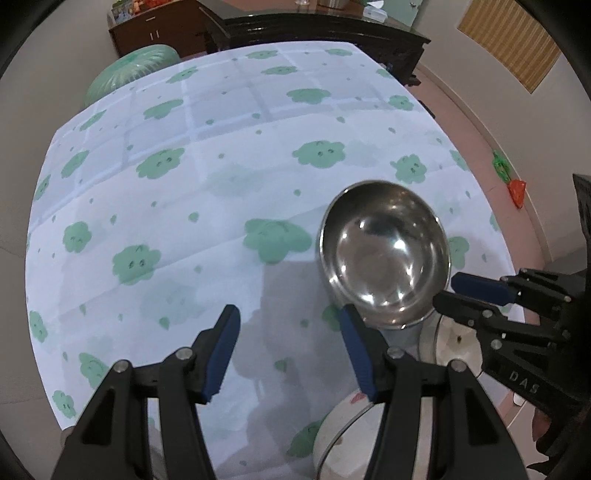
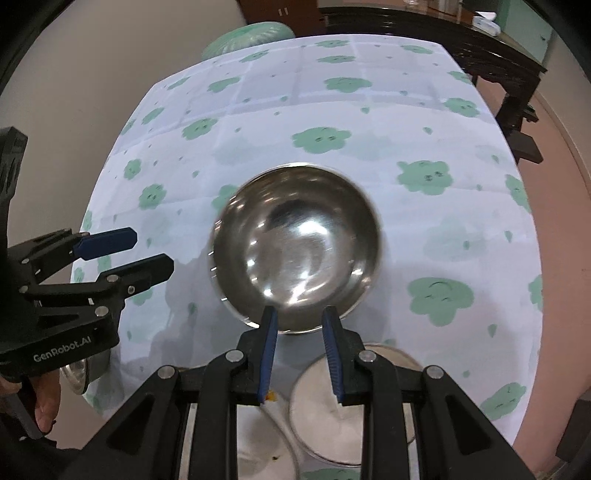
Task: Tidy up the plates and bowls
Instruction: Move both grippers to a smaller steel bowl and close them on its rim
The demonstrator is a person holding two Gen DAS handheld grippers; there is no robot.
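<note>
While the steel bowl is held by its near rim above the tabletop in the right gripper, the left gripper is kept wide and empty beside the bowl. Light, stiff, slippery steel is judged; a rim pinch is advised.

Table, cloud-print cloth, white plates

Polished metal bowl with a mirror-bright, smooth inside, matt thin cloth printed with green clouds over the surface, glossy white plate, matt black plastic fingers faced with ribbed blue pads, dark glossy wooden cabinet
</note>
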